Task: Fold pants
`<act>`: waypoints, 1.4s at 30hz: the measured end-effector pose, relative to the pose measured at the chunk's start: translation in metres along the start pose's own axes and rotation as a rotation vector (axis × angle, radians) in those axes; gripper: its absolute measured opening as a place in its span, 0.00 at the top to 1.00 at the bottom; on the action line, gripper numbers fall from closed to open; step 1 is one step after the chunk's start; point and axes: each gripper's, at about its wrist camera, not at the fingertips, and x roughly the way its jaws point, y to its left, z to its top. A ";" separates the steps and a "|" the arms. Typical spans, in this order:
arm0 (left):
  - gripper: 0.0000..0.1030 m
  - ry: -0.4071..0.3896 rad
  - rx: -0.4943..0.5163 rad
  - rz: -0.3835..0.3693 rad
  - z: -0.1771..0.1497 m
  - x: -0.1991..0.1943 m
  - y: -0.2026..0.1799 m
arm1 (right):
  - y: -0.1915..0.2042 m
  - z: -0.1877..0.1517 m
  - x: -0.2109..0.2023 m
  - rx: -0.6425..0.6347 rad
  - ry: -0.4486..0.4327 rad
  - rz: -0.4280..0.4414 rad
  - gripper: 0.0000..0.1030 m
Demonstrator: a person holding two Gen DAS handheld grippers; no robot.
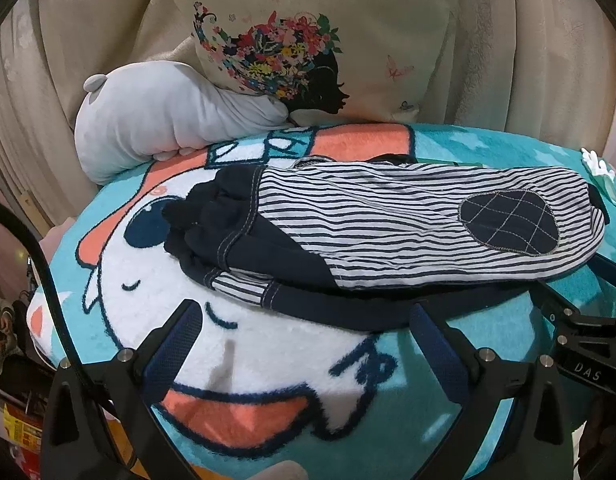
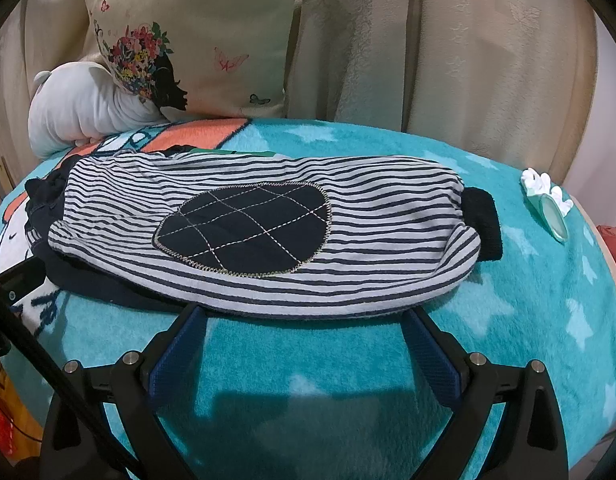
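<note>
**Mira:** Left wrist view first: the left claw (image 1: 304,322) stands with its fingers wide apart and nothing between them, low in the frame, its tips right at the near hem of the striped pants (image 1: 388,224).

**Jo:** And the right wrist view shows the same on the other side. The right claw (image 2: 306,320) is spread apart too, empty, with both tips tucked just at the near edge of the fabric at mid-frame.

**Mira:** The pants lie across the middle of the teal cartoon blanket (image 2: 348,360), apparently already doubled leg over leg, the quilted knee patch (image 2: 244,232) facing up. The navy waistband (image 1: 204,216) sits bunched at the left, and a dark cuff (image 2: 482,224) pokes out at the right.

**Jo:** So I'd judge the step in hand is gripping that near edge for the crosswise fold. To do it well, each claw should slide under all the layers, not only the top striped one, or the lower leg will be left behind.

**Mira:** Agreed. Close on the fabric alone, too; the blanket is fluffy and could get pinched along with it.

**Jo:** Lift both sides evenly so the stripes stay flat. The green hair clip (image 2: 548,208) at right is well apart, and the grey plush (image 1: 156,120) and flower pillow (image 1: 308,40) sit behind, at the upper left.
</note>
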 end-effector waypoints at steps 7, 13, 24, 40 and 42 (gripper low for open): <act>0.00 0.014 -0.002 -0.007 -0.001 0.004 0.000 | 0.001 0.000 0.000 0.000 -0.001 0.000 0.03; 0.00 0.047 -0.012 -0.024 -0.004 0.013 0.002 | 0.000 0.000 0.000 0.000 -0.001 -0.001 0.03; 0.00 0.097 -0.052 -0.060 -0.017 0.034 0.010 | 0.002 0.000 0.001 -0.008 0.002 -0.010 0.03; 0.00 0.088 -0.094 -0.081 -0.021 0.034 0.014 | 0.007 0.000 0.001 -0.023 0.009 -0.039 0.02; 0.00 0.088 -0.091 -0.080 -0.021 0.035 0.015 | 0.007 0.000 0.001 -0.023 0.009 -0.040 0.02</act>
